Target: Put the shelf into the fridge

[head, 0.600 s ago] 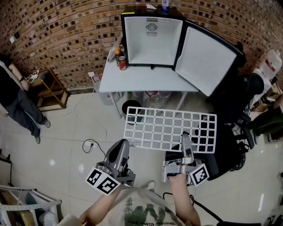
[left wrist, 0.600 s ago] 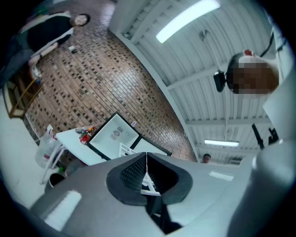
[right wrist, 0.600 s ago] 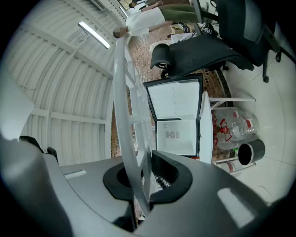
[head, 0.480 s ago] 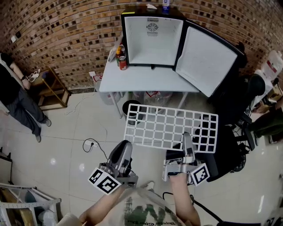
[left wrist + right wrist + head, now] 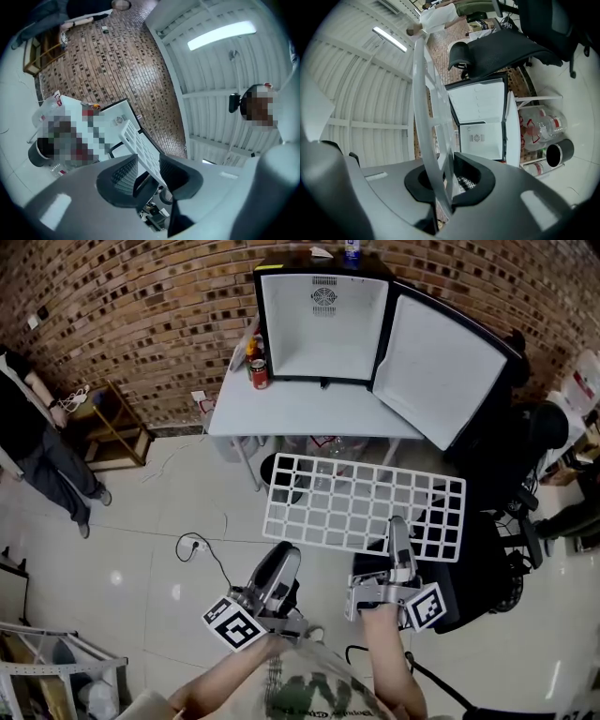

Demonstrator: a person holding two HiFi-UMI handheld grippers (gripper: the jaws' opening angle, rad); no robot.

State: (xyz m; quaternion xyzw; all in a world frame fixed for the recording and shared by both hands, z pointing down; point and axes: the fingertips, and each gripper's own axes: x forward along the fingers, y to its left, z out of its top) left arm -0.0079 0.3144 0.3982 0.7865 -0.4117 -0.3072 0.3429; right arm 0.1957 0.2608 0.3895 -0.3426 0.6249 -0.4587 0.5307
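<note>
Your right gripper [image 5: 398, 529] pinches the shelf [image 5: 356, 502] by its near edge. Your left gripper [image 5: 287, 555], jaws spread, sits at that edge.

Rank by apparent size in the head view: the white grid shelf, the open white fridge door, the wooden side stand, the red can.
1. White grid shelf, though nearness to the camera inflates it
2. Open white fridge door
3. Wooden side stand
4. Red can

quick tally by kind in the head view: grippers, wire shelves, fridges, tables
grippers: 2 (left gripper, right gripper)
wire shelf: 1
fridge: 1
table: 1
total: 5
</note>
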